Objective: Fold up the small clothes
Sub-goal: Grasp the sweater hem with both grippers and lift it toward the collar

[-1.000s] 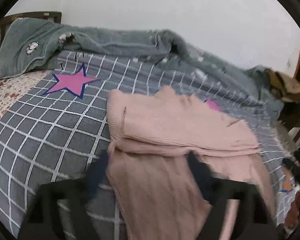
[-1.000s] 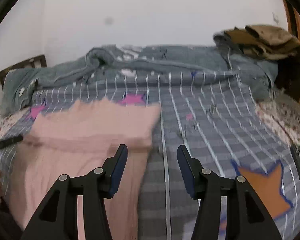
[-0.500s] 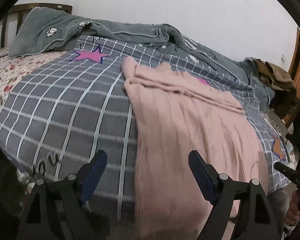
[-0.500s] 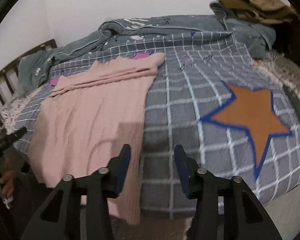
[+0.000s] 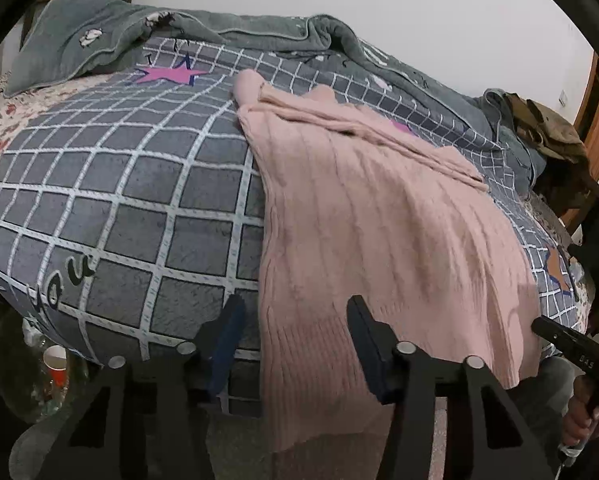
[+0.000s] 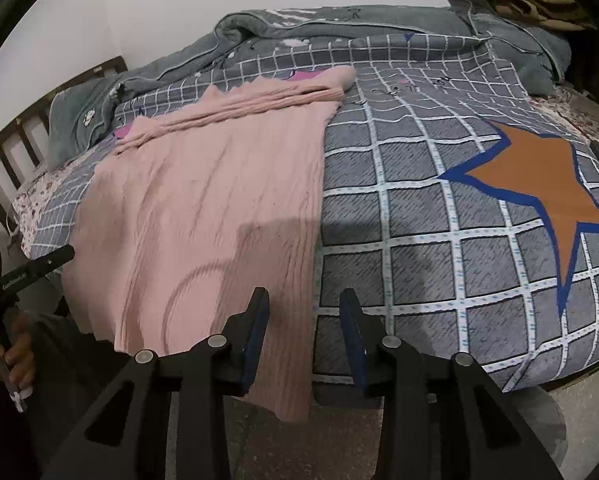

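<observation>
Now both grippers sit low at the near edge of the bed, pulled back from where they hovered over the cloth a second ago. In the left wrist view the left gripper (image 5: 295,340) has its jaws spread wide and holds nothing; the hem corner of the pink sweater (image 5: 379,240) hangs between the fingers without being pinched. The right gripper (image 6: 303,336) is likewise parted, a little narrower, and empty, with the sweater's other hem corner (image 6: 287,380) drooping just beside its left finger.

Since a second ago the view has dropped from above the garment to the mattress edge, so the lower hem, draped over the side of the checked quilt (image 6: 419,220), is now in reach. I judge this as lining up to grip both hem corners for the next fold upward.

Farther on, the sweater's body lies flat on the quilt, with its sleeves already folded across the far end (image 5: 351,120). Beyond that a grey blanket (image 5: 259,32) is bunched against the wall.
</observation>
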Demonstrator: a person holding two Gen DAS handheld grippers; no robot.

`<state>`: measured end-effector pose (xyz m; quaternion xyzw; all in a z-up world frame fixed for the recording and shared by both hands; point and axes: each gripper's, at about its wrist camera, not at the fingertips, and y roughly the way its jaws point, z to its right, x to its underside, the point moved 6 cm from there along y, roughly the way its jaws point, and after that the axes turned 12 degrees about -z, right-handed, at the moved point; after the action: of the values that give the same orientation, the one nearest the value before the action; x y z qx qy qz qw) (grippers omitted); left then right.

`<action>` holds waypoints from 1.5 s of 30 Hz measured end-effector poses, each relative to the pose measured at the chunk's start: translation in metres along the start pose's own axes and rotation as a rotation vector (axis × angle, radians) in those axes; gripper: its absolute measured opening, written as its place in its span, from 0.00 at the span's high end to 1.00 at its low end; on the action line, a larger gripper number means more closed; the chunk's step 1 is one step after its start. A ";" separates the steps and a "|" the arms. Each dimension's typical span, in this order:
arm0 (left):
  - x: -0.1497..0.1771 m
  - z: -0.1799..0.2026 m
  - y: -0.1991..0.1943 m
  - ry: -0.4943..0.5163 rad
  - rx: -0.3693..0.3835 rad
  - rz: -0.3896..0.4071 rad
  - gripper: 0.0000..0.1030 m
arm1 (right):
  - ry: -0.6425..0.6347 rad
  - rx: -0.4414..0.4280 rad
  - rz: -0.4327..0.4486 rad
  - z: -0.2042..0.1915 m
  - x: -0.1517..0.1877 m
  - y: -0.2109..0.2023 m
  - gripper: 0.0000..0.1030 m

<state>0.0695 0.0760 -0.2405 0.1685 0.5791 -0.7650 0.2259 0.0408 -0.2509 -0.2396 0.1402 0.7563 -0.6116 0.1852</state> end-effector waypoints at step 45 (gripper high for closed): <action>-0.113 0.016 -0.100 -0.183 0.347 0.163 0.91 | 0.219 -0.527 0.191 -0.005 -0.125 -0.094 0.95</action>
<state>0.1105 0.1005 -0.0968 0.1807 0.4003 -0.8446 0.3062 0.1107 -0.2641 -0.1001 0.2229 0.8879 -0.3552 0.1893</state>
